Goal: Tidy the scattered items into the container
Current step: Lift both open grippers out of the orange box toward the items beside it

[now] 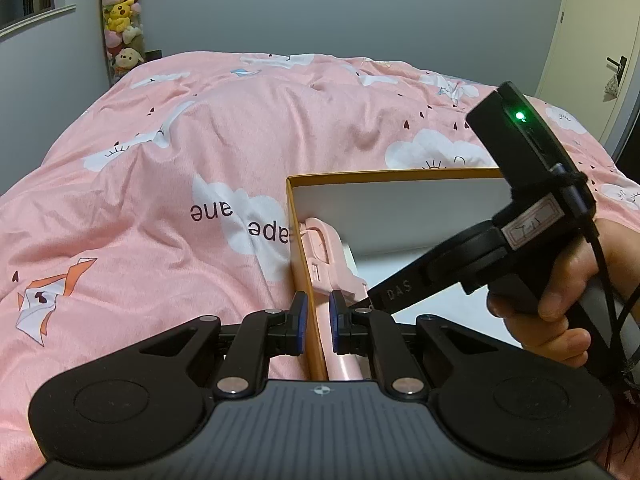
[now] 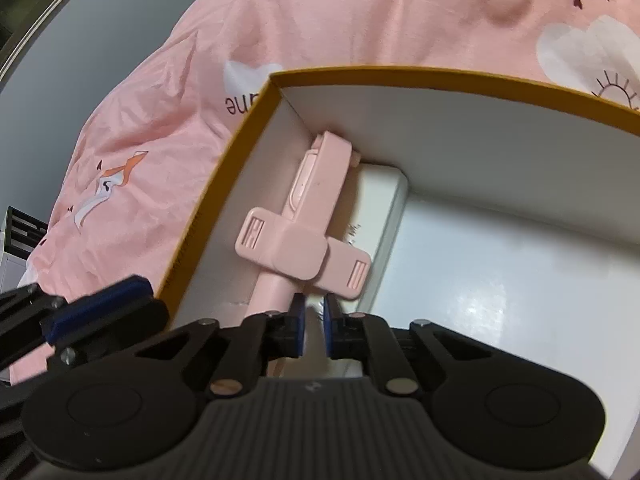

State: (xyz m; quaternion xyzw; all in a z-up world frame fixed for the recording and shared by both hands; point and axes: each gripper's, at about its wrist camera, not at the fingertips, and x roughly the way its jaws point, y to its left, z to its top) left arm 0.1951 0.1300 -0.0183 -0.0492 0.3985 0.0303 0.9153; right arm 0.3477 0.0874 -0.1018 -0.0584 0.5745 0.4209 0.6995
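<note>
An orange box (image 1: 392,174) with a white inside lies on the pink bed. My left gripper (image 1: 318,320) is shut on the box's left wall, one blue pad on each side of the cardboard. Inside, a pink selfie stick (image 2: 316,200) with a cross-shaped clamp lies along that wall, beside a flat white case (image 2: 376,208). My right gripper (image 2: 314,320) hovers over the stick's handle, shut, and nothing is clearly pinched between its pads. In the left wrist view its fingertips are hidden behind my left gripper. One left finger (image 2: 100,304) shows outside the box rim (image 2: 440,72).
A pink quilt (image 1: 180,160) with cloud prints covers the bed around the box. A hand (image 1: 560,304) holds the right tool's black body (image 1: 520,220) over the box. A column of plush toys (image 1: 120,20) stands by the grey wall at the back left, and a door (image 1: 592,40) is at the right.
</note>
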